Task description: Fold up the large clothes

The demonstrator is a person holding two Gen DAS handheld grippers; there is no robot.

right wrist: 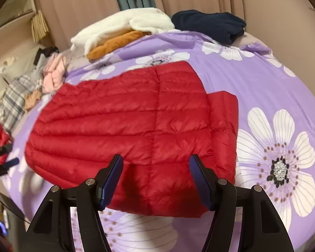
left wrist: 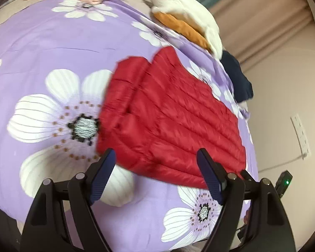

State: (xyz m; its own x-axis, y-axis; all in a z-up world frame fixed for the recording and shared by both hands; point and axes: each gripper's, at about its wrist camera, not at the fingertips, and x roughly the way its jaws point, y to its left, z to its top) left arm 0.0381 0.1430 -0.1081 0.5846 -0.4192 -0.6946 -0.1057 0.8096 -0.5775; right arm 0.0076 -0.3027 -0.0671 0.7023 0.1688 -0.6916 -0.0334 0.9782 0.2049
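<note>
Above the bed, the left gripper (left wrist: 156, 157) and right gripper (right wrist: 156, 162) both hang with jaws spread, grasping nothing. Just ahead of each lies the red jacket (right wrist: 124, 126), flat on the purple floral sheet (right wrist: 262, 84) with a sleeve tucked across, judging by the doubled edge, likely so a further fold stays tidy. Other clothes, white (right wrist: 119, 29), orange (right wrist: 115, 44) and navy (right wrist: 210, 25), are piled at the far edge, out of the way.

Left hand-held gripper (left wrist: 156, 153) and right hand-held gripper (right wrist: 156, 159) hover, jaws spread wide.
</note>
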